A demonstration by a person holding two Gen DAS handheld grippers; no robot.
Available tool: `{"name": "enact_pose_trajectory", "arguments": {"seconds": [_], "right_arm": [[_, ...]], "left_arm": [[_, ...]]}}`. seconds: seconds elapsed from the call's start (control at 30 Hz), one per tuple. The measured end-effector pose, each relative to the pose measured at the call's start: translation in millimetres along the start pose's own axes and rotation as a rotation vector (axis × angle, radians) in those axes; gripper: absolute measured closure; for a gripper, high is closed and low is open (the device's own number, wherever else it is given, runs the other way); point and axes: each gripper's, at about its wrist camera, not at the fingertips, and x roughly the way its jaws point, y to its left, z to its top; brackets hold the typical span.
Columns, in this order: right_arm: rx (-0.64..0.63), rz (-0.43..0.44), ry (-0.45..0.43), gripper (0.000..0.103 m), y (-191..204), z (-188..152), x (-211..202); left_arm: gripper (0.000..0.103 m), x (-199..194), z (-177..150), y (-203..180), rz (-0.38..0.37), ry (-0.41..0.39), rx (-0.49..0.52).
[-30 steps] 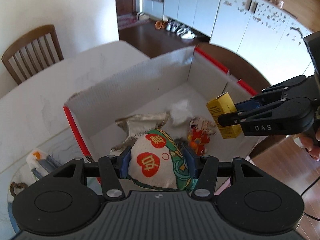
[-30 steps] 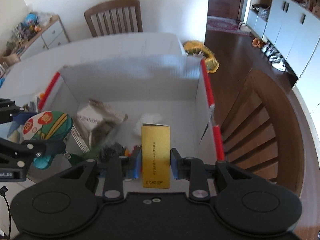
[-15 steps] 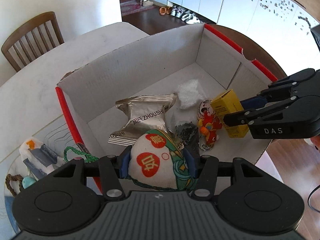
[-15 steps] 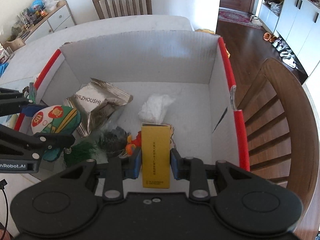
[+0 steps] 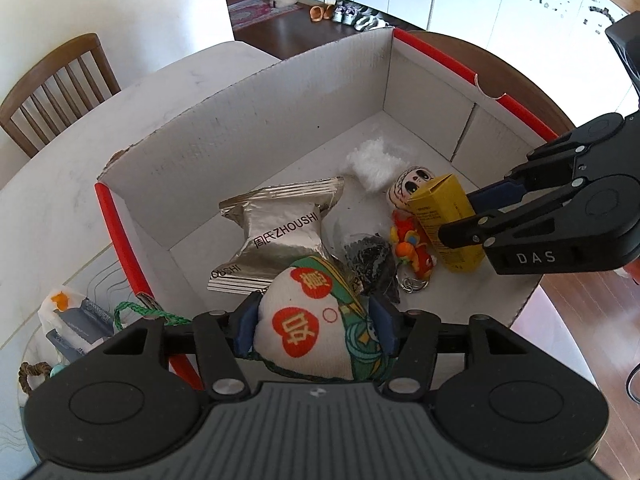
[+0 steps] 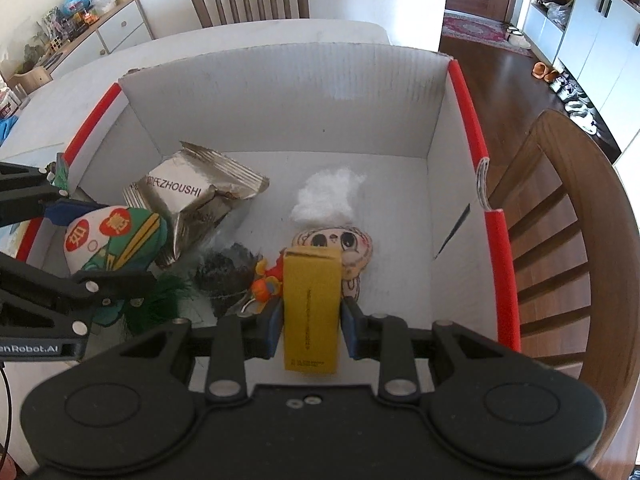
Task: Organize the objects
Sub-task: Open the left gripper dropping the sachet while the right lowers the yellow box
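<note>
Two claws hang over an open cardboard box (image 6: 280, 92), each with something between its pads.

Going left to right in the right wrist view: the left claw (image 5: 314, 326) comes in at nine o'clock, its pads against the sides of a soft printed pouch (image 5: 308, 328) over the near-left corner of the box; its jaws have just been opening a little with the pouch between them. Past it, toward eleven o'clock on the box floor, lies a silver snack packet (image 6: 192, 200), with a dark bundle (image 6: 228, 268) just in front of it. At centre a doll keychain (image 6: 340, 248) lies below a white tuft (image 6: 328, 196). The right claw (image 6: 310, 326), narrow, grips a yellow carton (image 6: 310, 308) upright above the doll. At three o'clock a wooden chair (image 6: 560, 240) stands just beside the box. The box sits on a white desk (image 6: 240, 32).
</note>
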Motion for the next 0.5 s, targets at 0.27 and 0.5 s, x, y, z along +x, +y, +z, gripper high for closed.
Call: {"name": "enact_pose_trajectory", "arguments": {"seconds": [0.27,0.5], "right_arm": [[-0.007,0.006,-0.009,0.07,-0.1,-0.4,-3.3],[0.009,0.03,-0.041,0.069,-1.9,-2.2,-16.0]], "left_arm": [[0.034,-3.3,-1.7,1.1,-0.001,-0.017,-0.014],[0.033,-16.8,-6.4,-0.6,-0.013,-0.053,-0.02]]}}
